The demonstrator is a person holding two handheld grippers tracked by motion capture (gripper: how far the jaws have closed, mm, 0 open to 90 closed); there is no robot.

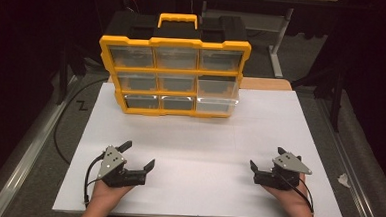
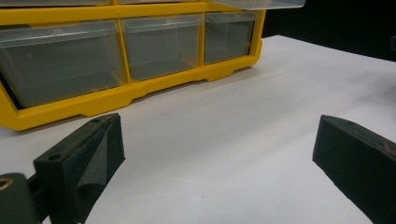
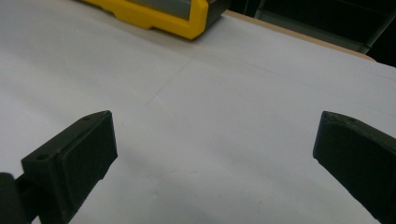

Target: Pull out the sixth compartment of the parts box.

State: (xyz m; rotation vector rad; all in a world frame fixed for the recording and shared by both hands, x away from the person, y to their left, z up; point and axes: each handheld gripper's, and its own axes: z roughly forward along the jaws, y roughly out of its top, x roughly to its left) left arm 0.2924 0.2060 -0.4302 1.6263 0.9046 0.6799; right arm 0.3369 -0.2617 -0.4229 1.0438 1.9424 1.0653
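Left claw (image 1: 140, 155): jaws spread wide, nothing between them. It rests low over the near-left part of the bench (image 1: 198, 154), held in the person's left hand (image 1: 107, 191), with a grey three-cornered plate on top and a black cable trailing toward the near edge. In the left gripper view the two black jaws rise at either side with bare white surface between them.

Right claw (image 1: 263, 162): jaws also apart, holding nothing. It sits over the near-right part of the bench, held in the right hand (image 1: 290, 196), cable running back along the wrist. In the right gripper view the jaws frame bare white surface.

The two claws are well apart from each other, both close to the near edge.

Organiser (image 1: 174, 67): yellow frame, black top, yellow carry handle, nine clear drawers in three rows of three. It stands upright at the far edge of the bench, left of centre, drawer fronts facing the person. The drawers at the right of the middle and bottom rows stand forward of the others. Drawer contents cannot be made out.

The organiser is well beyond both claws: ahead of the left claw, ahead and to the left of the right claw. No contact with either.
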